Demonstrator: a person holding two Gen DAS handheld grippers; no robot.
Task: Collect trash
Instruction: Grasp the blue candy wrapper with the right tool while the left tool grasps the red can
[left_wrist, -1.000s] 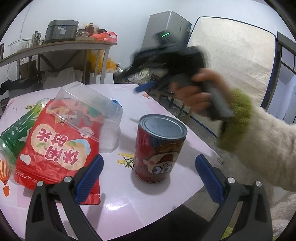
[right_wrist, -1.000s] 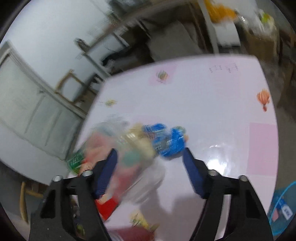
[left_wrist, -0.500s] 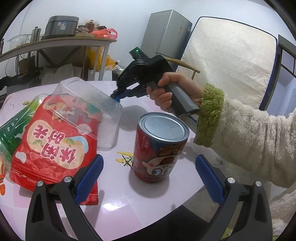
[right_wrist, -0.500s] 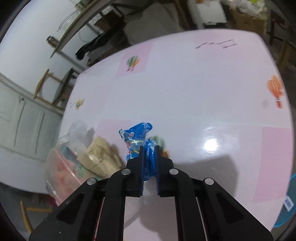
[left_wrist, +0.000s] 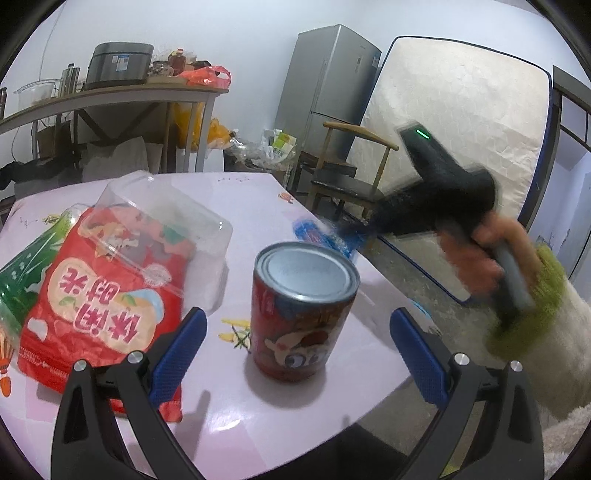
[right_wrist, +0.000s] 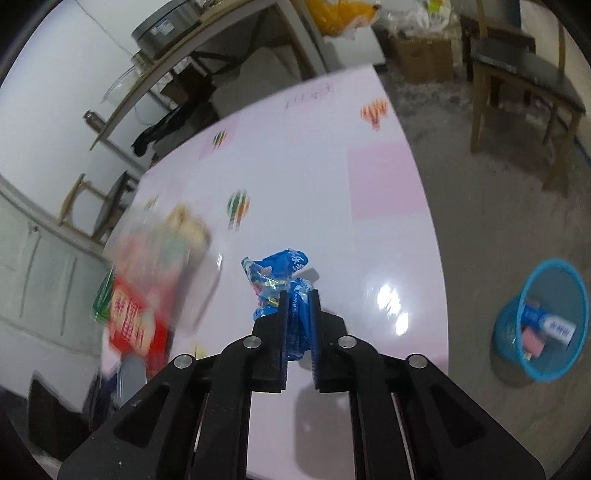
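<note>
Right gripper (right_wrist: 298, 295): nearly closed, jaws easing apart, pinching crumpled blue plastic wrapper (right_wrist: 275, 275), frame centre.
Left gripper (left_wrist: 293, 338): wide open, empty.
Risk: loosening grip could drop wrapper before blue mesh bin (right_wrist: 541, 319), lower right.

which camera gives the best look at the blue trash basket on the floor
The right wrist view. The blue basket stands on the floor beside the table, its opening visible with trash inside. The left wrist view does not show it.

Fridge (left_wrist: 325, 92), mattress (left_wrist: 461, 122) leaning on wall, wooden chair (right_wrist: 517, 74)
</note>
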